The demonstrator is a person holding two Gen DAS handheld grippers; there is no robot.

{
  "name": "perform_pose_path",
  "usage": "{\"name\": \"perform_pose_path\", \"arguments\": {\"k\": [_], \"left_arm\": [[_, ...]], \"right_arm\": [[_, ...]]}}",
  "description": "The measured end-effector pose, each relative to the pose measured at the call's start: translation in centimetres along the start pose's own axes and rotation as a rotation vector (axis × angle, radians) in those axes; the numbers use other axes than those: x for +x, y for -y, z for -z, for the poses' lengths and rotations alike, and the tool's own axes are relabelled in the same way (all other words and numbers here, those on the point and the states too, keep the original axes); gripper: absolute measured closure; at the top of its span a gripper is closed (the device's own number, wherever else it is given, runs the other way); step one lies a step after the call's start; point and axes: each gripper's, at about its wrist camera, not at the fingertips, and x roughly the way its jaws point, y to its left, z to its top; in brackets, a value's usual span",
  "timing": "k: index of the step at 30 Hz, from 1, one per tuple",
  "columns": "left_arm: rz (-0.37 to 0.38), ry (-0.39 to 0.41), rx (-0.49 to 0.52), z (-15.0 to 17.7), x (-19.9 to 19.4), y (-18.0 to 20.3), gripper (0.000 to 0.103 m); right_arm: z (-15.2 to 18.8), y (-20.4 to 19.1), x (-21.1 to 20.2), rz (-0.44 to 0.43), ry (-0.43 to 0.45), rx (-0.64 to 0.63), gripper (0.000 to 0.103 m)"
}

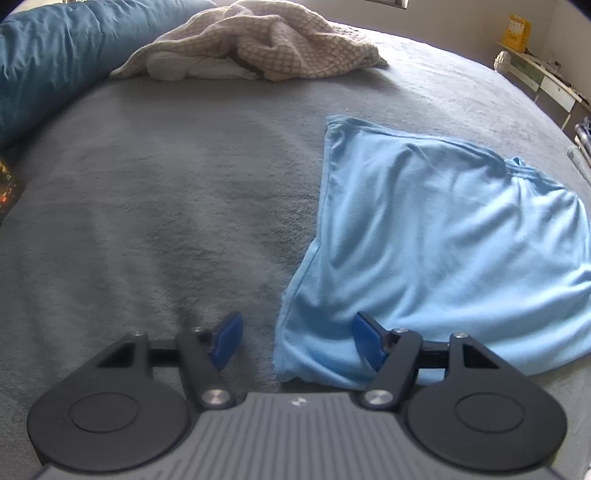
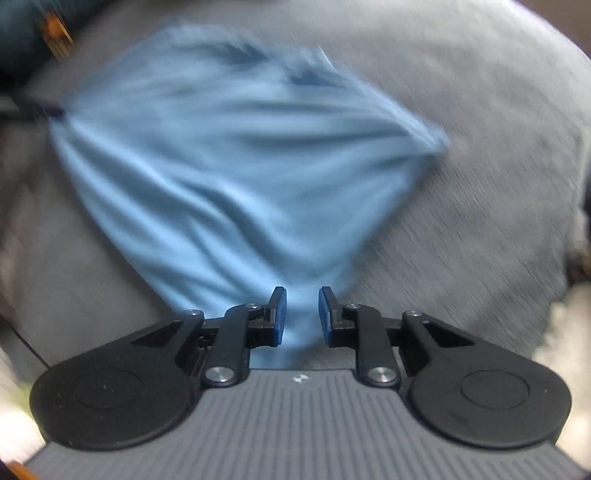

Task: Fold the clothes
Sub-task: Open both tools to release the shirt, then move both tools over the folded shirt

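Observation:
A light blue garment (image 1: 443, 240) lies folded over on the grey bed cover (image 1: 147, 221), right of centre in the left wrist view. My left gripper (image 1: 299, 341) hangs open over its near left corner; the cloth's edge lies between the blue pads (image 1: 369, 347), which do not press on it. In the blurred right wrist view the same garment (image 2: 229, 155) fans out from a bunched end. My right gripper (image 2: 303, 314) is shut on that bunch, and folds radiate from the grip.
A crumpled beige checked blanket (image 1: 266, 44) and white cloth lie at the far side of the bed. A teal pillow (image 1: 48, 55) runs along the far left. A shelf with a yellow box (image 1: 519, 31) stands beyond the bed's right edge.

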Motion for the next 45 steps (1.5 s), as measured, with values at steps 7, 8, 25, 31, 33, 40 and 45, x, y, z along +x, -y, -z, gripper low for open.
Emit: {"name": "perform_pose_path", "arguments": {"k": [7,8,25,31,33,40,45], "left_arm": [[0.001,-0.006,0.007,0.9,-0.7,0.9,0.036],[-0.002,-0.006,0.012,1.0,-0.9,0.9,0.036],[0.002,-0.029,-0.093,1.7,-1.3,-1.5,0.036],[-0.022,-0.024,-0.106,1.8,-1.3,-2.6,0.036],[-0.029,0.001,-0.113,1.5,-1.8,-2.9,0.036],[0.026,0.139,0.126,0.0,-2.7,1.6,0.036],[0.157,0.187,0.411,0.8,-1.9,8.3,0.037]], "right_arm": [[1.0,-5.4,4.5,-0.049,-0.156,-0.209,0.085],[2.2,-4.8,4.6,-0.051,-0.227,-0.205,0.085],[2.6,-3.2,5.2,0.008,-0.272,-0.232,0.085],[2.9,-1.3,4.1,0.034,-0.389,-0.204,0.085],[2.1,-1.6,3.7,0.062,-0.385,-0.223,0.085],[-4.0,-4.4,2.5,0.019,-0.161,-0.215,0.082],[-5.6,-8.7,5.1,-0.029,-0.001,-0.194,0.082]]}}
